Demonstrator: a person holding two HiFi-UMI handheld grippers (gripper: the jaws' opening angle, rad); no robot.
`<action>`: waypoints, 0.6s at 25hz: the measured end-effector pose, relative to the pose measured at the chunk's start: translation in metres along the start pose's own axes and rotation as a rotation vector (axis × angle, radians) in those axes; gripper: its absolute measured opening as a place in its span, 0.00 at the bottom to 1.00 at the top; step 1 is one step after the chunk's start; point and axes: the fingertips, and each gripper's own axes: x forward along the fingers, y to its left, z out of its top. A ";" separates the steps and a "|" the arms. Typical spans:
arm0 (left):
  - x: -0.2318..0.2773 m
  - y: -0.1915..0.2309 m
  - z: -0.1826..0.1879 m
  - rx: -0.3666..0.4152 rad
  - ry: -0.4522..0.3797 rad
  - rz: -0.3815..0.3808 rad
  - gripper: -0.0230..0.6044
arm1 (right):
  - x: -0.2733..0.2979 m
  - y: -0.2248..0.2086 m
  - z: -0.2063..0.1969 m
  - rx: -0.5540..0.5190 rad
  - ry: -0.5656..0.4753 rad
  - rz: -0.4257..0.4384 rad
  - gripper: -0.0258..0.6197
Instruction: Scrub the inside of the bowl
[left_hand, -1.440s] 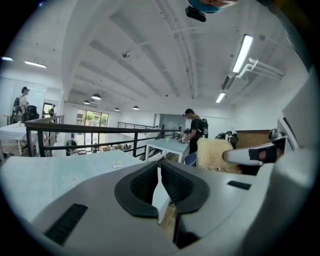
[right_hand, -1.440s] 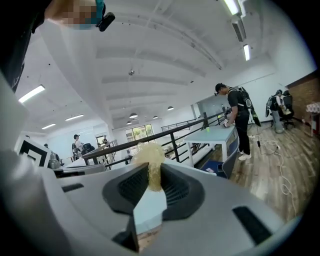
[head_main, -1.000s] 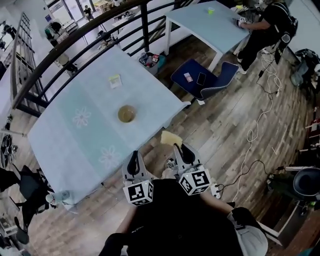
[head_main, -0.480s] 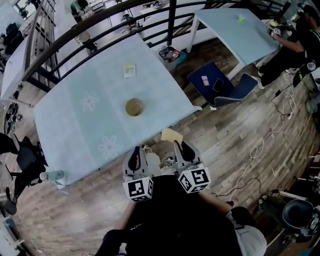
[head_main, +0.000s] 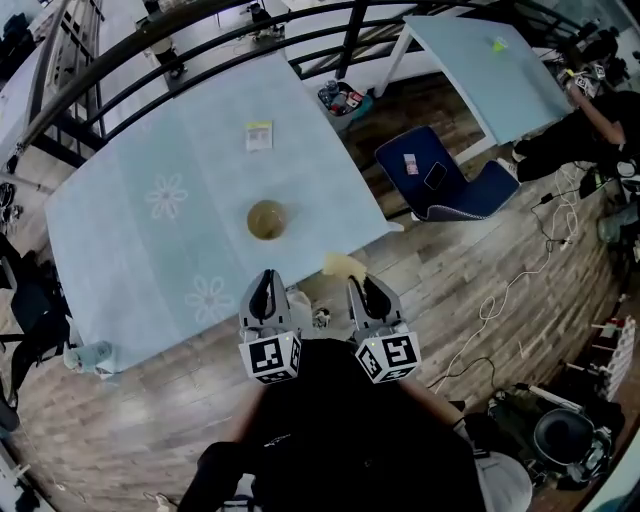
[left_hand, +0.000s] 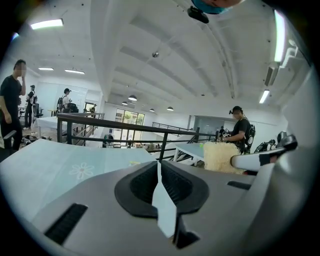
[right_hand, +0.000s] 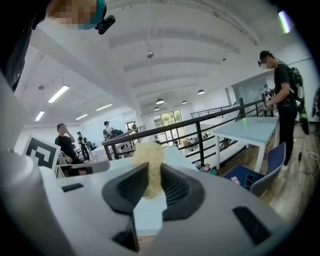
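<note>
Right claw (right_hand: 150, 182) pinching fluffy yellow sponge (right_hand: 148, 155), left claw (left_hand: 158, 175) closed, empty, round amber bowl (head_main: 266, 220) on pale blue table (head_main: 150, 250)

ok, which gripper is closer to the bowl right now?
Left. In the head view the left gripper sits directly short of the bowl, at the near edge of the table. The right gripper, shut on the sponge, is farther off, toward the bowl's right.

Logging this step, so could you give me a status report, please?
Left hand-held gripper shut, empty; right shut on sponge. Bowl on table, untouched. Path open.
</note>
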 end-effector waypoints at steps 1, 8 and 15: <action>0.009 0.002 0.005 -0.005 -0.005 -0.004 0.09 | 0.008 -0.002 0.006 -0.006 0.002 -0.004 0.16; 0.056 0.029 -0.004 -0.030 0.042 0.006 0.09 | 0.061 0.005 0.032 -0.028 -0.010 0.017 0.16; 0.080 0.069 -0.037 -0.071 0.161 0.031 0.09 | 0.093 0.021 0.026 -0.036 0.047 0.037 0.16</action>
